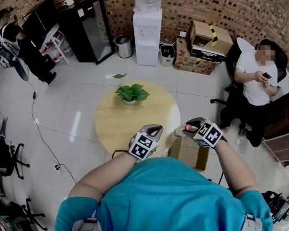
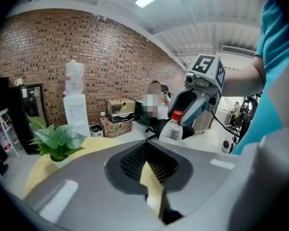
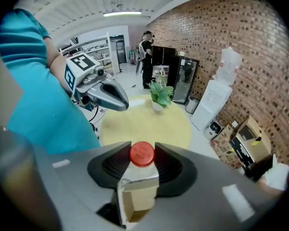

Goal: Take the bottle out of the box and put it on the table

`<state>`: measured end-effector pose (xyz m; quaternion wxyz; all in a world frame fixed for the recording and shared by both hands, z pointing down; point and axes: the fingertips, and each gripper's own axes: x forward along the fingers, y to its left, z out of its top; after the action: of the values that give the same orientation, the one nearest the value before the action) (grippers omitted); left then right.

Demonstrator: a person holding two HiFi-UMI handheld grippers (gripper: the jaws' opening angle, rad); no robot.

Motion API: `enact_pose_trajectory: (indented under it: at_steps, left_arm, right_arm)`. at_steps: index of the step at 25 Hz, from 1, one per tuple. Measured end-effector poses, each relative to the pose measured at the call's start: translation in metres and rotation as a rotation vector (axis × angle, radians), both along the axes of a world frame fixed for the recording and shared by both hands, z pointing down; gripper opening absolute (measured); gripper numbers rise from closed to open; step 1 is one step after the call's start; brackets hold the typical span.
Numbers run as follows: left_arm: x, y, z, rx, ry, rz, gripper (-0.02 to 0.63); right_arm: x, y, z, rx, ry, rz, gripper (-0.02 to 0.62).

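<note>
My right gripper (image 1: 187, 128) is shut on the neck of a clear plastic bottle (image 1: 178, 133) with a red cap, held in the air just off the right edge of the round wooden table (image 1: 115, 124). In the right gripper view the red cap (image 3: 142, 154) sits squeezed between the two grey jaws. The open cardboard box (image 1: 195, 155) stands on the floor below that hand. My left gripper (image 1: 153, 129) hovers over the table's near edge, jaws together and empty. In the left gripper view the bottle (image 2: 173, 129) hangs from the right gripper (image 2: 195, 102).
A potted green plant (image 1: 131, 93) stands at the table's far side. A person sits on a chair (image 1: 255, 78) to the right. A water dispenser (image 1: 148, 32), stacked cartons (image 1: 204, 47) and a black cabinet (image 1: 89, 30) line the brick wall. A cable (image 1: 41, 134) runs over the floor at left.
</note>
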<state>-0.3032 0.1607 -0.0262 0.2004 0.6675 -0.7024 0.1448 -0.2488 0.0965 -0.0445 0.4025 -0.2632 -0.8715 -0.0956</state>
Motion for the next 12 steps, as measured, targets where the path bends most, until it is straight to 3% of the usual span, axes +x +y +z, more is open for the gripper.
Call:
enact_pose_trajectory:
  at_steps: [5,12]
  left_arm:
    - [-0.063,0.060,-0.006,0.024,0.019,-0.063,0.002]
    - [-0.113,0.119,0.011,0.038,0.021,-0.120,0.002]
  right_arm:
    - [-0.069,0.055,-0.015,0.012,-0.012,-0.036,0.150]
    - [-0.132,0.122,0.023,0.033,0.028,-0.104,0.150]
